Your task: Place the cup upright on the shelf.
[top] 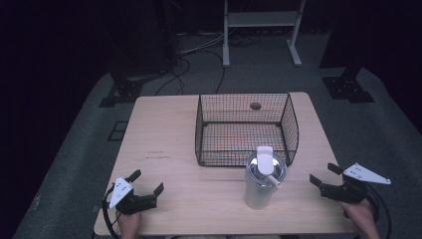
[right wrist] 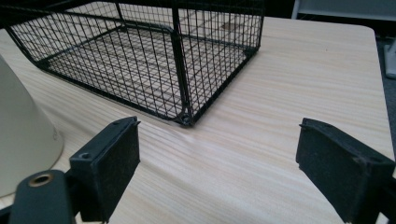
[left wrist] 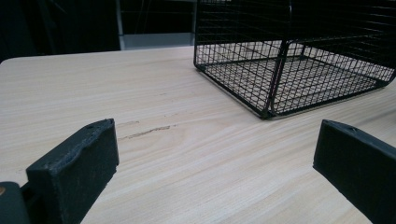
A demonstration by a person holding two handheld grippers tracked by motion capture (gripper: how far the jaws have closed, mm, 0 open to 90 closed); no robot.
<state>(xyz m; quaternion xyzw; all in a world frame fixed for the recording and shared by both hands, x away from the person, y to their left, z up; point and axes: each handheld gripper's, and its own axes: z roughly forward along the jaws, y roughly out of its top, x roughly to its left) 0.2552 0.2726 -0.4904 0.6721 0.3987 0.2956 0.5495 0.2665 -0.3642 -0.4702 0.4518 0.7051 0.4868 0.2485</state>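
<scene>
A white tumbler [top: 262, 184] with a lid and straw stands upright on the wooden table [top: 164, 129], just in front of a black wire basket [top: 246, 128]. My left gripper [top: 147, 182] rests near the table's front left corner, open, with nothing between its jaws. My right gripper [top: 324, 175] sits at the front right edge, also open and holding nothing. In the left gripper view the basket [left wrist: 299, 60] lies ahead to the right of the gripper [left wrist: 215, 154]. In the right gripper view the tumbler's side [right wrist: 23, 135] is at the left and the basket [right wrist: 140, 56] ahead of the gripper [right wrist: 217, 158].
The basket holds nothing. A round hole [top: 256, 106] in the tabletop shows behind the basket's far wall. Bare wood stretches across the left half of the table. Beyond the table are cables [top: 199, 55] and a white stand [top: 259, 30] on the floor.
</scene>
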